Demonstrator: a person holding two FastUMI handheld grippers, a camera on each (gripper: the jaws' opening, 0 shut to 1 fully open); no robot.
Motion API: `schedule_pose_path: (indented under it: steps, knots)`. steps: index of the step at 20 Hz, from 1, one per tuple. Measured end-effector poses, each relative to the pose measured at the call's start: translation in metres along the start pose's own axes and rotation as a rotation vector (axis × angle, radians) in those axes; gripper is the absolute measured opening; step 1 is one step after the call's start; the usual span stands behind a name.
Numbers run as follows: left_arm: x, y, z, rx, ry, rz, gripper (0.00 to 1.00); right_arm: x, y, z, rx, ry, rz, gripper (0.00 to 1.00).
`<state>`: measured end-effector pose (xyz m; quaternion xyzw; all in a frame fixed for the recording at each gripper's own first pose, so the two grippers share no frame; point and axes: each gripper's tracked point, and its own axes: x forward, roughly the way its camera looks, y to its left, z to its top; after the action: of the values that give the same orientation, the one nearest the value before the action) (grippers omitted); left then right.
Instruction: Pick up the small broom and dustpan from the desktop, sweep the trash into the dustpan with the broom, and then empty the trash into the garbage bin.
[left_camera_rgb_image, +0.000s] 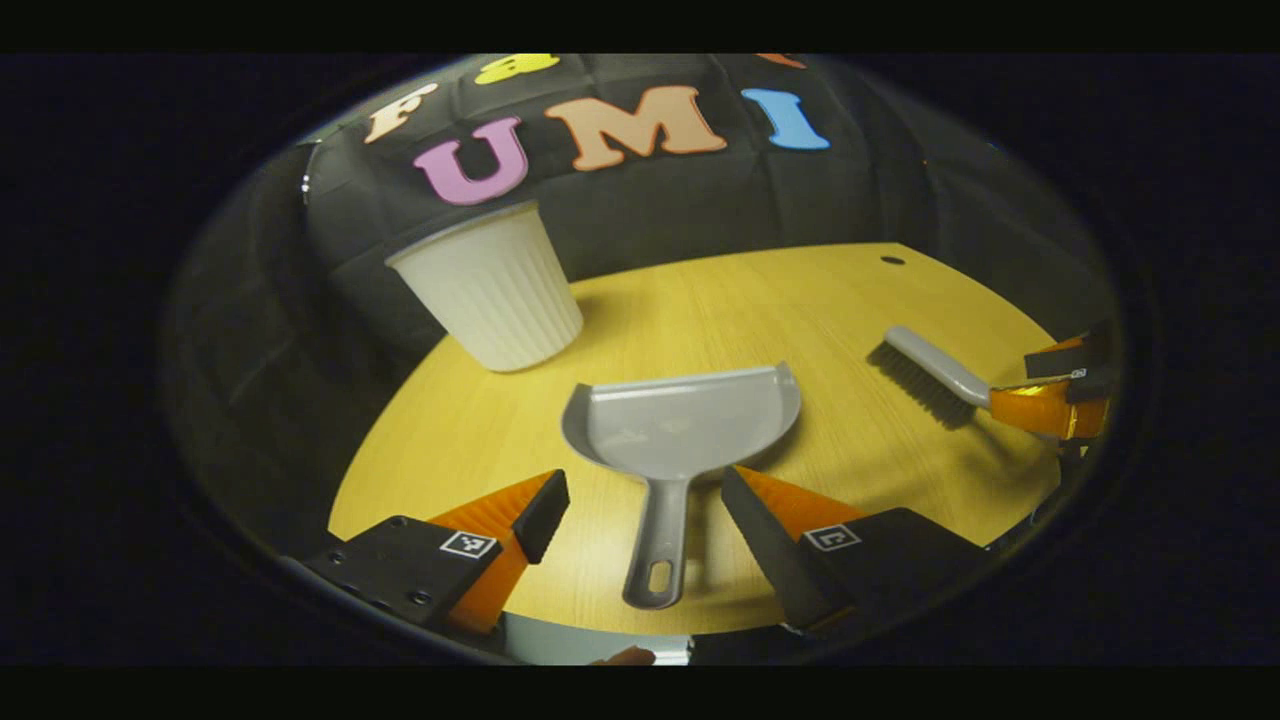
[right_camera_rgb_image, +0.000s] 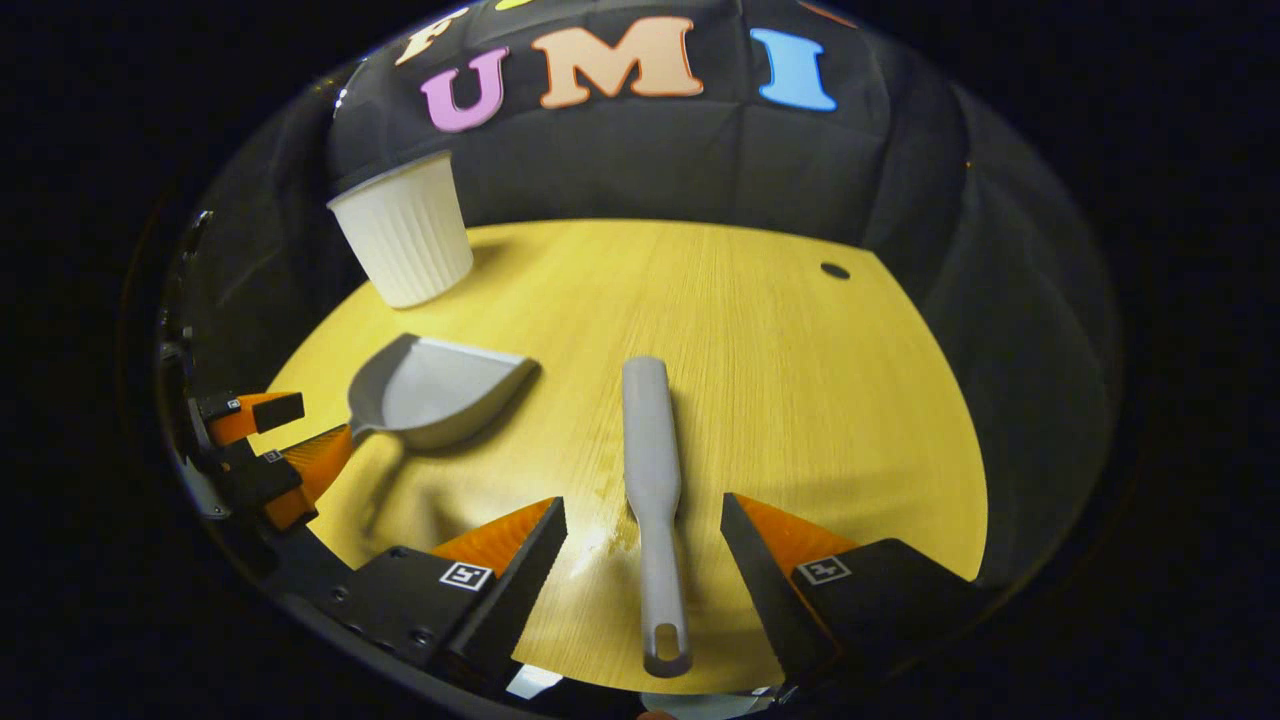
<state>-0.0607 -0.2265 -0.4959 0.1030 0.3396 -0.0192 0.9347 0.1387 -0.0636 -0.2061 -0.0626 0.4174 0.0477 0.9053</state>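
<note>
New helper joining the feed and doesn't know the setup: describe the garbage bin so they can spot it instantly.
Start at the yellow wooden desktop and follow it to its far left edge, against the black cloth wall. There stands the garbage bin, upright and open-topped, beyond the grey dustpan. It is the one white, ribbed, cup-shaped thing; the dustpan and broom are grey and lie flat.

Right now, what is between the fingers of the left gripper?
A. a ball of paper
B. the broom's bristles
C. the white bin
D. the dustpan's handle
D. In the left gripper view the dustpan lies with its handle pointing back between the open fingers of the left gripper, which do not touch it; the bin stands farther off, and the broom lies by the right gripper.
</note>
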Motion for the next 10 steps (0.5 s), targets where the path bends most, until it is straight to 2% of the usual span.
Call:
schedule_pose_path:
  steps: [2,4,6,8,10]
  knots:
    - [-0.031,0.021,0.051,-0.059,-0.167,0.093,0.95,-0.034,0.006,0.051,0.006,-0.197,0.013,0.93]
    - [-0.067,0.028,0.112,-0.134,-0.375,0.093,0.94,-0.076,0.012,0.107,0.017,-0.408,-0.005,0.93]
    - [-0.096,0.034,0.162,-0.156,-0.504,0.069,0.93,-0.108,0.025,0.156,0.007,-0.580,-0.020,0.93]
    - [-0.114,0.050,0.199,-0.131,-0.626,0.096,0.93,-0.130,0.037,0.195,-0.054,-0.679,-0.056,0.92]
    - [-0.124,0.049,0.216,-0.086,-0.661,0.074,0.93,-0.156,0.036,0.204,-0.059,-0.729,-0.093,0.92]
